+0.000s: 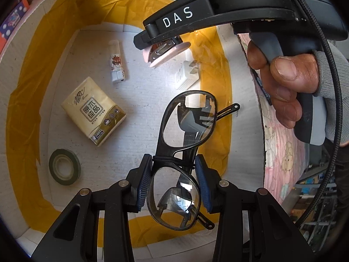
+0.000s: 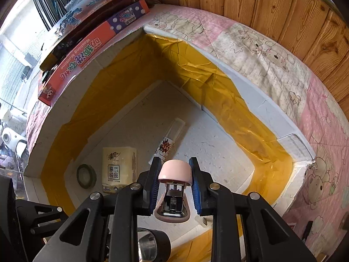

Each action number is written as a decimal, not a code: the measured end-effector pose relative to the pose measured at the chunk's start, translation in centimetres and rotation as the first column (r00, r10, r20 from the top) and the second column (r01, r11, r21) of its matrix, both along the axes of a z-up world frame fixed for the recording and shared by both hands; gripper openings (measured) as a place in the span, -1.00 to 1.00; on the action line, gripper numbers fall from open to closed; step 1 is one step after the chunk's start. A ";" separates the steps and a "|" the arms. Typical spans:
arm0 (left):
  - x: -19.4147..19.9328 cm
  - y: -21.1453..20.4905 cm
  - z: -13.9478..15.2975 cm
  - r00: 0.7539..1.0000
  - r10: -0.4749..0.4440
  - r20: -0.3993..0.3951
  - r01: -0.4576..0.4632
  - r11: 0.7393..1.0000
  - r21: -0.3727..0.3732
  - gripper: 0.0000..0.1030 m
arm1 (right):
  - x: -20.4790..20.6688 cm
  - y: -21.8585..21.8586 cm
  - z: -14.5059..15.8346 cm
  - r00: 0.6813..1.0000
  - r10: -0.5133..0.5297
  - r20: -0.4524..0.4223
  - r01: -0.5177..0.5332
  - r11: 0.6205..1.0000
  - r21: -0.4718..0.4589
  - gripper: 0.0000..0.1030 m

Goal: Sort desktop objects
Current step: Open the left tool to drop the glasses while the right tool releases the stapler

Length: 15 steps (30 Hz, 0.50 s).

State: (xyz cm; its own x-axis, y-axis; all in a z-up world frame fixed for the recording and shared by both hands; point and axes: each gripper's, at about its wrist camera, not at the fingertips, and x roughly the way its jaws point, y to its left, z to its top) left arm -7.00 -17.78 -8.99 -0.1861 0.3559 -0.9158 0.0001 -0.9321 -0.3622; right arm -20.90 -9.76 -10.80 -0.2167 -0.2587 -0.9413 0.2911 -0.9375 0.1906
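**Both loads hang over the open box; the free floor is on the charger side**

Your left hand-held gripper [image 1: 173, 180] pinches a pair of black glasses [image 1: 183, 157] at the bridge, the blue pads pressing on both sides. The long axis of the glasses runs away from you along the fingers, one lens ahead and one lens behind the pads, and the folded temples stick out to the right. Directly below them is the white floor of the cardboard box [image 1: 122, 152], lined with yellow tape on its walls.

Your right hand-held gripper [image 2: 174, 185] is clamped on a small pink stapler [image 2: 174, 190], with its pink cap toward the far corner. In the left wrist view it hangs higher and farther in, above the white charger [image 1: 186, 75].

In the box already lie a lighter [image 1: 117, 64], a tissue pack [image 1: 93, 111] and a roll of green tape [image 1: 64, 167], all apart from each other on the left part.

The left hand looks nearer to the floor, so I judge the glasses can go down first, in the free middle. Keep the stapler away from the charger prongs.

The box stands on a pink quilt [image 2: 272, 69] beside a wooden wall [image 2: 261, 4].
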 end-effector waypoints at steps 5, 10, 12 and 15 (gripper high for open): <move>0.0 0.3 -0.4 1.000 -0.004 0.012 0.004 1.000 0.000 -0.19 | -0.3 -0.2 -0.9 1.000 0.009 0.020 -0.010 1.000 0.026 -0.47; 0.0 0.5 -0.4 1.000 -0.001 0.019 0.002 1.000 -0.004 -0.17 | -0.4 -0.5 -0.5 1.000 0.023 0.010 -0.023 0.999 0.036 -0.47; 0.1 0.5 -0.4 1.000 0.006 0.015 -0.006 1.000 -0.006 -0.17 | -0.3 -0.3 -0.2 1.000 0.012 0.005 -0.012 1.000 0.025 -0.45; 0.1 0.5 -0.1 1.000 0.010 0.009 -0.010 1.000 -0.001 -0.11 | -0.4 0.2 0.1 1.000 -0.002 0.000 0.002 1.000 0.013 -0.39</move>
State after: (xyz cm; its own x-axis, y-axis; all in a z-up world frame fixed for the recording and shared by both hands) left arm -6.87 -17.24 -9.04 -0.1815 0.3535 -0.9177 0.0125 -0.9323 -0.3616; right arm -21.27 -9.58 -10.66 -0.2174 -0.2460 -0.9446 0.2888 -0.9406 0.1785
